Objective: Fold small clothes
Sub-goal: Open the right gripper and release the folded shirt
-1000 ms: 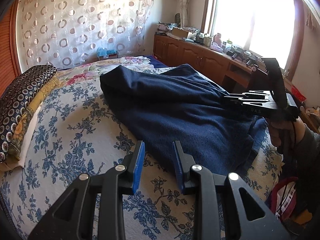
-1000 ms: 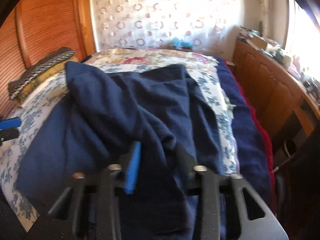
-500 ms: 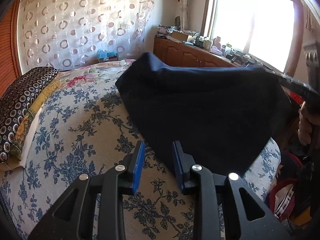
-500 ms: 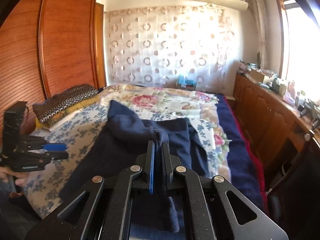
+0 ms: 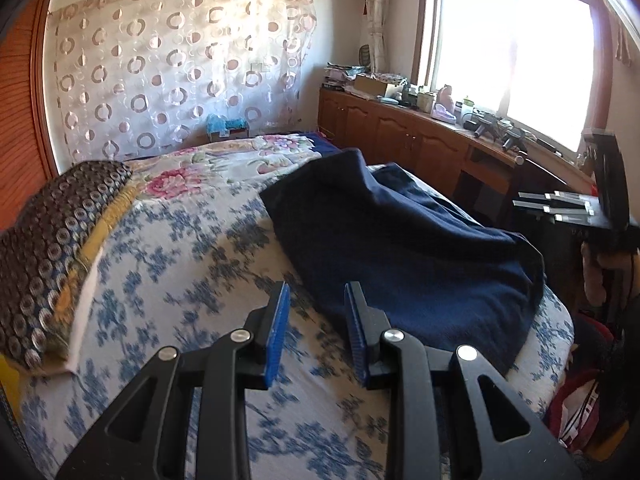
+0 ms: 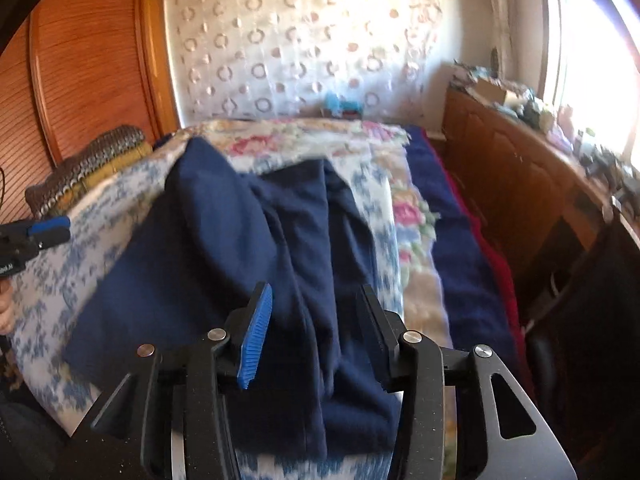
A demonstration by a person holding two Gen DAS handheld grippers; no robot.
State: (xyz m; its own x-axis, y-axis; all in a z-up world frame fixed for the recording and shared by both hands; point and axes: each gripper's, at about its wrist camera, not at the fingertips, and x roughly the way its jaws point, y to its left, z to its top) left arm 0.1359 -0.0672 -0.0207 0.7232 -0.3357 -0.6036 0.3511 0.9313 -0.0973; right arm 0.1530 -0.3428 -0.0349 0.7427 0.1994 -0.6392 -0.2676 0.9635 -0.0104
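Navy blue fabric is what you have in front of you: the dark garment (image 5: 404,248) lies rumpled on the bed (image 5: 192,264), spread across its right half in the left wrist view, with one ridge raised toward the far end and its near edge hanging close to the bed's right side. Your left gripper (image 5: 316,320) hovers over the blue-flowered bedspread (image 5: 168,280), just left of the garment's near edge; its fingers (image 5: 276,332) stand apart with nothing between them, and the right-hand one sits close by the cloth, though you cannot tell whether it touches. Your right gripper (image 6: 312,336) is over the near end of the garment, where the cloth bunches into long folds running away from you. Its fingers (image 6: 256,336) are wide apart, and the fabric lies under and between them without being pinched. In the left wrist view that same gripper shows at the far right, off the bed's edge. A patterned pillow (image 5: 48,256) rests on the bed's left side. A wooden desk (image 5: 420,132) cluttered with small things runs along the right wall under the window (image 5: 512,48).
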